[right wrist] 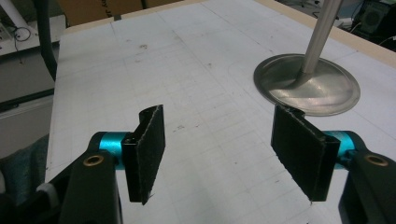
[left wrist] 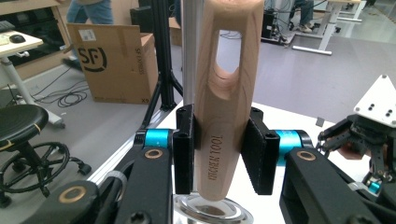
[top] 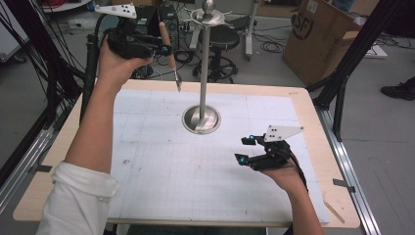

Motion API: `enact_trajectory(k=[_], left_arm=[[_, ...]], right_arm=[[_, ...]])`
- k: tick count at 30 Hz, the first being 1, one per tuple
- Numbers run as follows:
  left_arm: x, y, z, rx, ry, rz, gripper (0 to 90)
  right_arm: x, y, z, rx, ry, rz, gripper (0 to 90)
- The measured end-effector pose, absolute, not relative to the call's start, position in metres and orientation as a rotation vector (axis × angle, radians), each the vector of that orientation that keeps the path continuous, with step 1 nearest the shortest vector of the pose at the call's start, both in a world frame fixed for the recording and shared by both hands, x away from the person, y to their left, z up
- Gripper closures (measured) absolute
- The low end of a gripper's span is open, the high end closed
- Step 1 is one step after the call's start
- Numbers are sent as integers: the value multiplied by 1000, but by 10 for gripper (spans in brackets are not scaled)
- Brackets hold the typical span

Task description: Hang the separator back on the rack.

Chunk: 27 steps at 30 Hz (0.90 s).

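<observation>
Care was needed: left tool (top: 165, 50) clamped the wooden-handled utensil (top: 170, 54) at eleven o'clock of the stand (top: 201, 119); right tool (top: 246, 149) sat apart, empty.

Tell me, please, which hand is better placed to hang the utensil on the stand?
Left: the left gripper already clamps the utensil by its handle, raised near the stand. The right gripper sits open and empty, low over the table.

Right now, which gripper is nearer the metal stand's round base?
Right. The right gripper, open, hovers just beside the metal stand's round base; the left gripper is raised beyond it near the pole's top, holding the wooden-handled tool.
</observation>
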<state>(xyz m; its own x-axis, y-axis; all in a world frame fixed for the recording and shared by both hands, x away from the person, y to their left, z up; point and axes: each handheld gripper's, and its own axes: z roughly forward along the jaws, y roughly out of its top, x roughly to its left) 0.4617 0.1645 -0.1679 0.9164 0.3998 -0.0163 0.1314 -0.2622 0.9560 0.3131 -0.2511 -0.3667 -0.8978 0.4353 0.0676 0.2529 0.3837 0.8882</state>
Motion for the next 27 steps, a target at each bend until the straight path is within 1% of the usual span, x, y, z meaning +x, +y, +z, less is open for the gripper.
enact_trajectory(k=[7,13,27], left_arm=[[474,152,-156,1871,395,282,679],[484,143,-154,1889,418,289,679],[480,133,-147,1906,412,311,679]], right_arm=[[313,-252,-366,621,2459,1531,345],[313,-254,-366,620,2452,1545,345],[313,-257,-365,626,2447,1556,345]])
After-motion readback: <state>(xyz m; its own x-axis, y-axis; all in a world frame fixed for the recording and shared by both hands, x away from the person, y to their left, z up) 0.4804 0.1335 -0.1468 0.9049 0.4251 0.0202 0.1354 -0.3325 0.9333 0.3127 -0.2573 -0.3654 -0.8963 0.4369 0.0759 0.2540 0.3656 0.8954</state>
